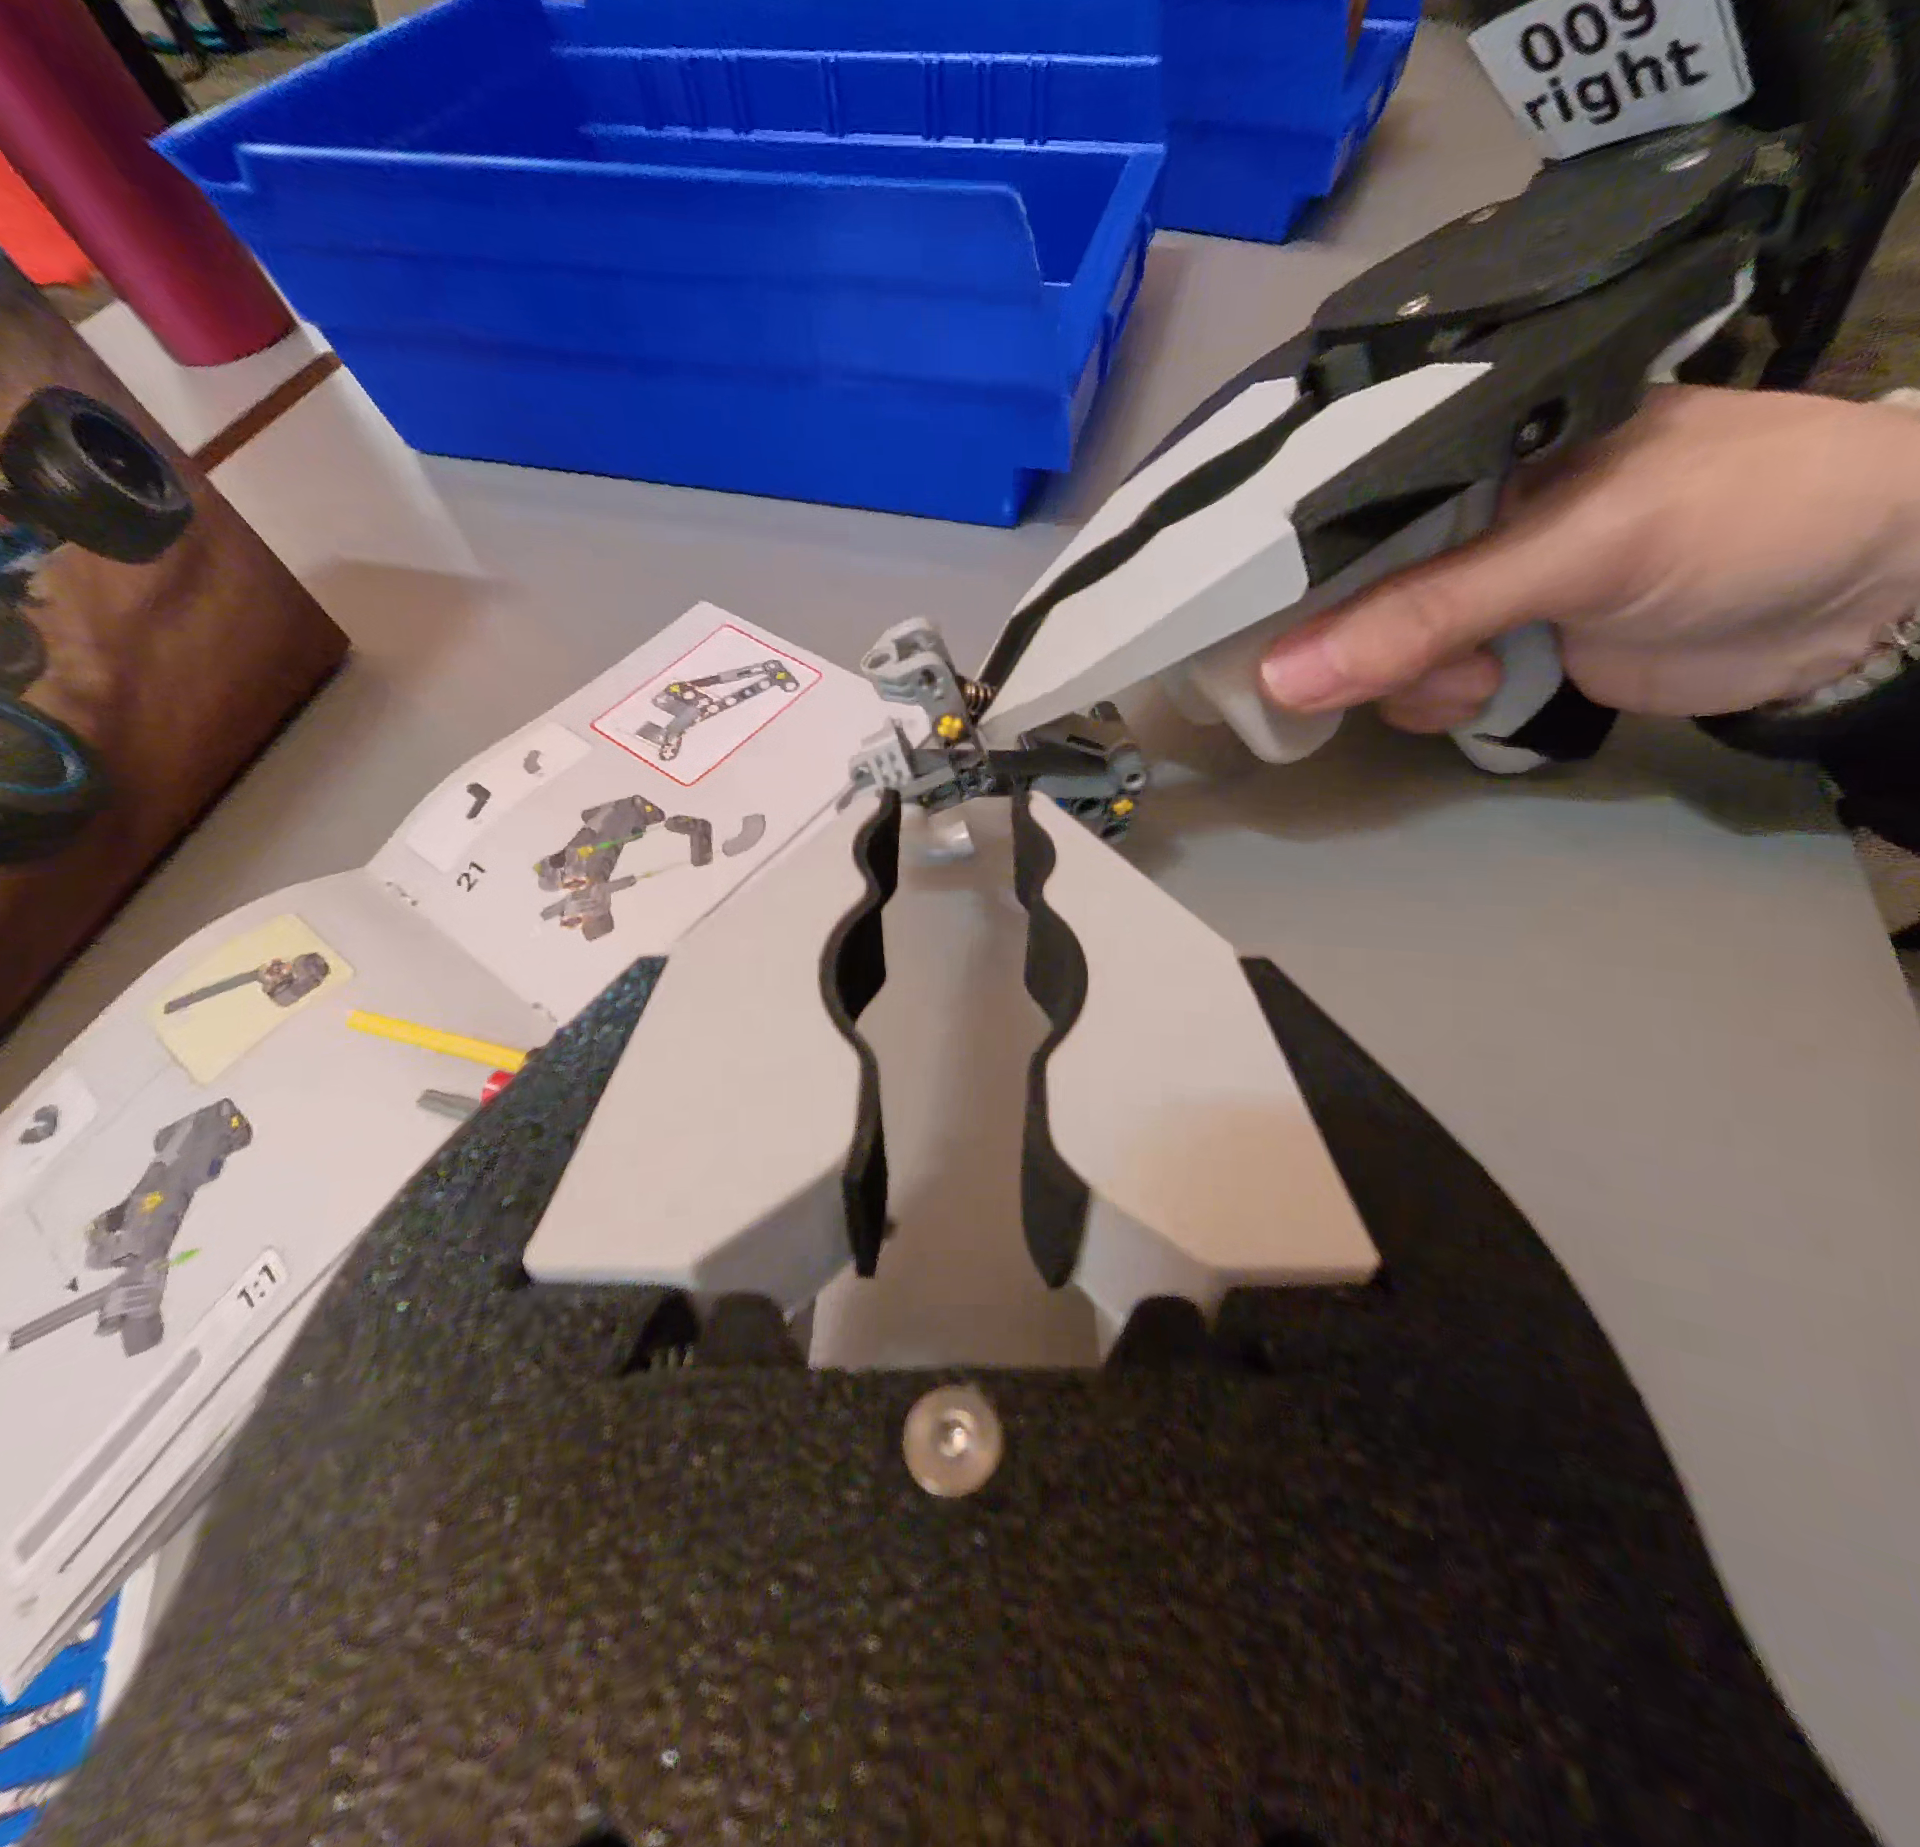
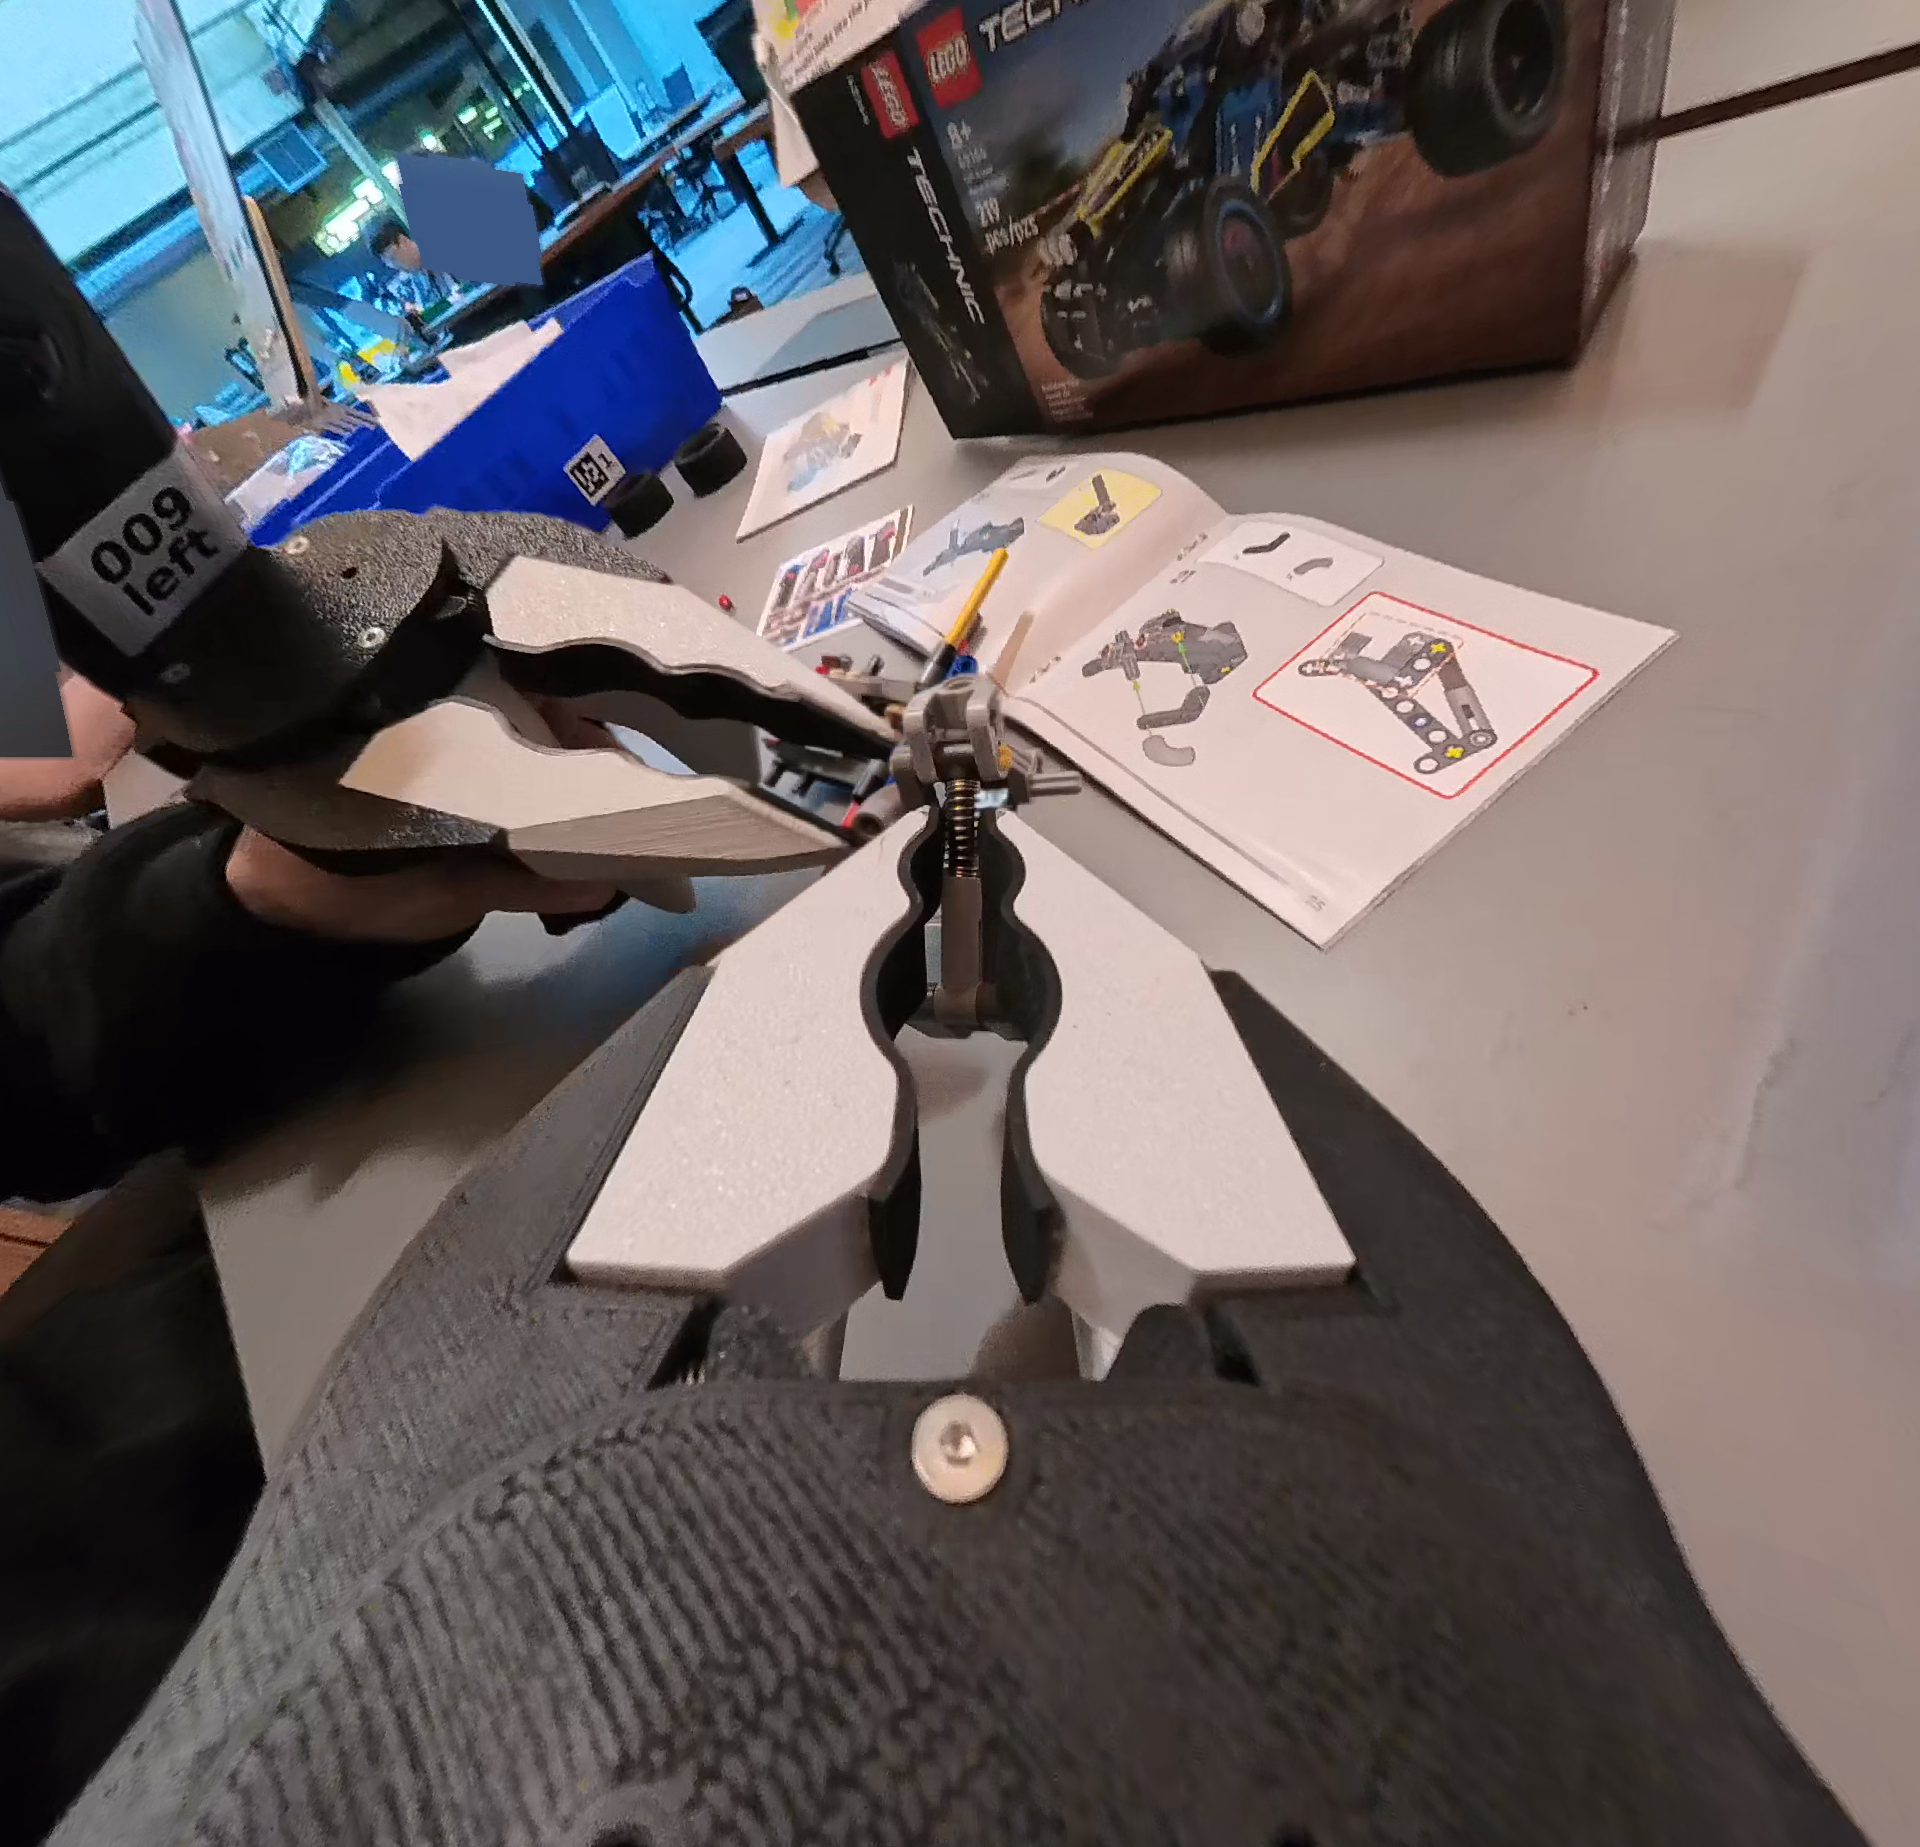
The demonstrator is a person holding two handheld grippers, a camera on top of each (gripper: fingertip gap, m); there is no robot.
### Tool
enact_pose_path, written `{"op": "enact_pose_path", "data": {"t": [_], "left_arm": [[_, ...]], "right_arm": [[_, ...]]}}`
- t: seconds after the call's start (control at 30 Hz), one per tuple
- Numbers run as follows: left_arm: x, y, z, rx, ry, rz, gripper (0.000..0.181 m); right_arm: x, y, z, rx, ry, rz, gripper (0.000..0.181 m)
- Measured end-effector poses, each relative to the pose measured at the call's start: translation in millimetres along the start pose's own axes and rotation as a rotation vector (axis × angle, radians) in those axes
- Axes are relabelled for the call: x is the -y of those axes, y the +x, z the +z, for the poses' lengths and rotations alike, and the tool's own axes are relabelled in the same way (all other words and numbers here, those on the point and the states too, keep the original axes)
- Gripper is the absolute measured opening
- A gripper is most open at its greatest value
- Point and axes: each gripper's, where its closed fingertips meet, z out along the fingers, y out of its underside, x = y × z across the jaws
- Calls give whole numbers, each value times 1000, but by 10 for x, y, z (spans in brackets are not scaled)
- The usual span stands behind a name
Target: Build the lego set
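A small grey and black lego assembly (image 1: 982, 753) with yellow pins is held just above the grey table, between both grippers. My left gripper (image 1: 956, 810) is shut on its dark lower part; it also shows from the side in the right wrist view (image 2: 868, 774). My right gripper (image 2: 964, 831) is shut on a grey shock absorber with a metal spring (image 2: 961, 841), whose top meets the assembly's grey connector (image 2: 951, 717). In the left wrist view the right gripper (image 1: 992, 701) comes in from the right, its tips at the spring.
An open instruction booklet (image 2: 1299, 696) lies under and beyond the assembly. A yellow axle (image 1: 431, 1037) and small loose parts lie on it. Blue bins (image 1: 675, 291) stand behind. The lego box (image 2: 1247, 187), two black tyres (image 2: 675, 478) and a sticker sheet (image 2: 831, 582) lie nearby.
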Motion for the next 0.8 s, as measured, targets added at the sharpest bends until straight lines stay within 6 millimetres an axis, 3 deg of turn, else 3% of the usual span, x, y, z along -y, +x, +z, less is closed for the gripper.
{"op": "enact_pose_path", "data": {"t": [0.53,0.8], "left_arm": [[140,-23,4,70,81,35,7],[197,-1,-50,-13,121,-84,4]], "right_arm": [[123,-147,1,21,114,-21,4],[115,-159,-15,33,100,-57,10]]}}
